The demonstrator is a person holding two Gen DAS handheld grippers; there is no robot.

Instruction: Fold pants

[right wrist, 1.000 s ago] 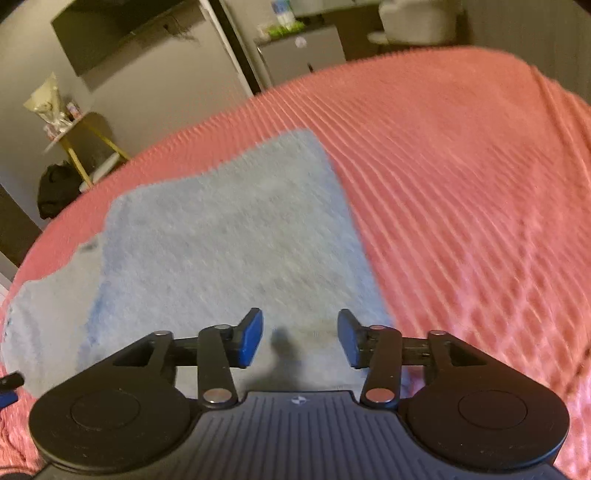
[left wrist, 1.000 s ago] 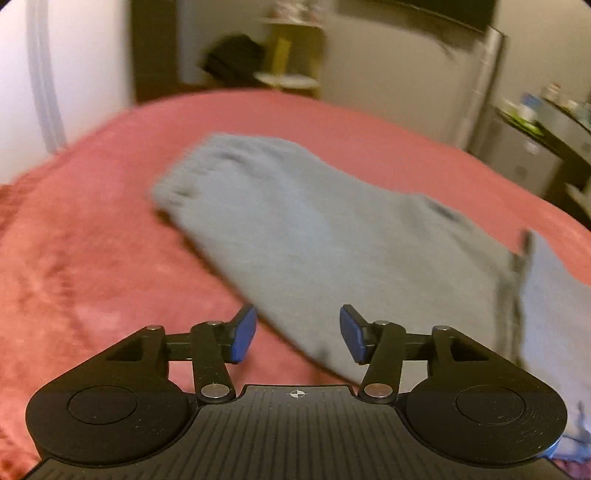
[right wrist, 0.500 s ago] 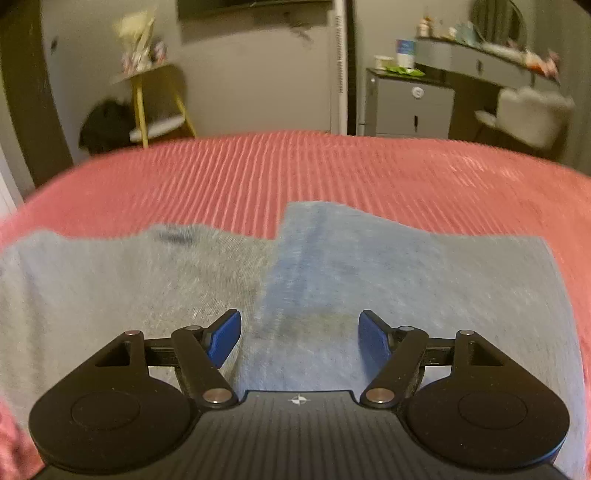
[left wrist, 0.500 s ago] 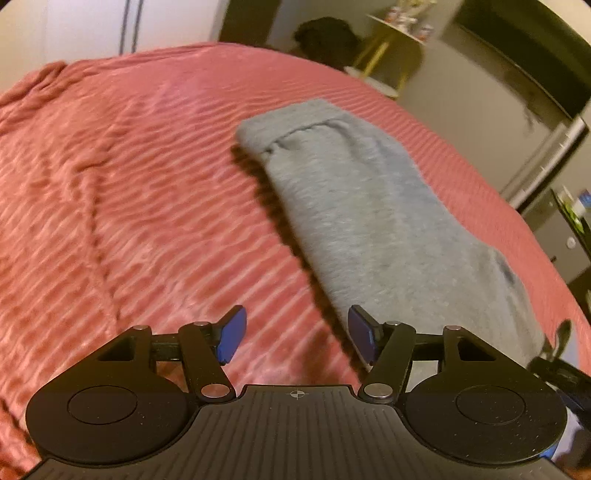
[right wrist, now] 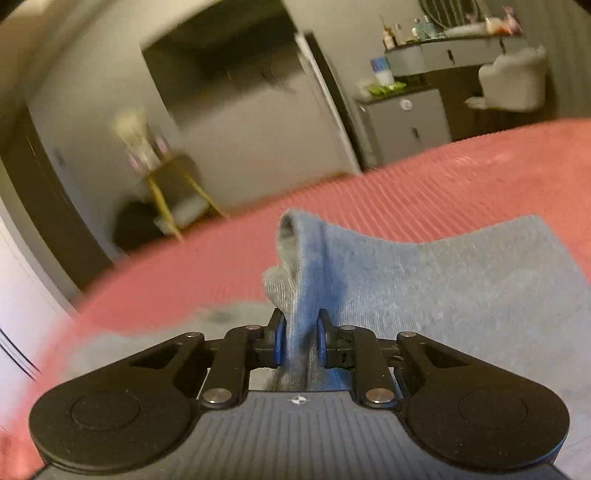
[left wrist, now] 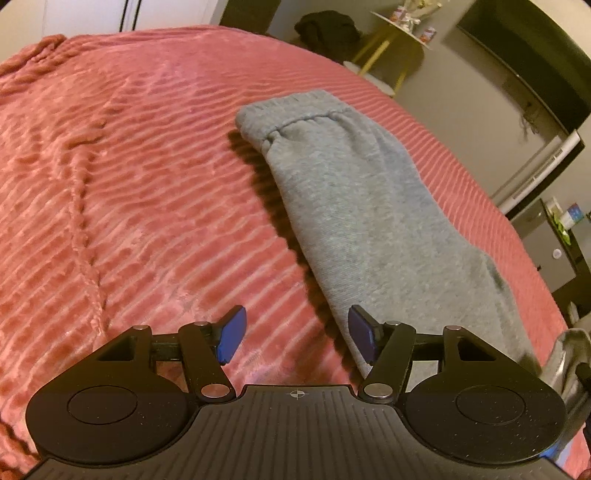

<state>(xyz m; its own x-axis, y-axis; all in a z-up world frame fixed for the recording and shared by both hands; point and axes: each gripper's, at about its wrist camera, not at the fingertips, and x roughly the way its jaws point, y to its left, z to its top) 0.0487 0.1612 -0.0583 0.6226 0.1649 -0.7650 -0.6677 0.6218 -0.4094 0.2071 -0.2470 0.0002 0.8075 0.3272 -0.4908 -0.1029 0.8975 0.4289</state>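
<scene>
Grey sweatpants (left wrist: 373,206) lie on the red ribbed bedspread (left wrist: 122,192). In the left wrist view one leg runs from the elastic cuff (left wrist: 291,114) at the far end back toward me. My left gripper (left wrist: 293,338) is open and empty, low over the bedspread beside the near edge of the leg. In the right wrist view my right gripper (right wrist: 298,341) is shut on a raised fold of the pants (right wrist: 301,266), pinched upright between the blue pads. The rest of the pants (right wrist: 461,280) spreads flat to the right.
The bedspread (right wrist: 461,177) reaches the far bed edge. Beyond it stand a yellow-legged side table (right wrist: 166,192), a dark wall panel (right wrist: 229,77), a grey cabinet (right wrist: 406,122) and a white chair (right wrist: 513,85). A dark bundle (left wrist: 325,26) lies past the bed.
My right gripper has closed on a fold of the pants and lifted it. My left gripper stays open and has shifted slightly along the leg's edge.
</scene>
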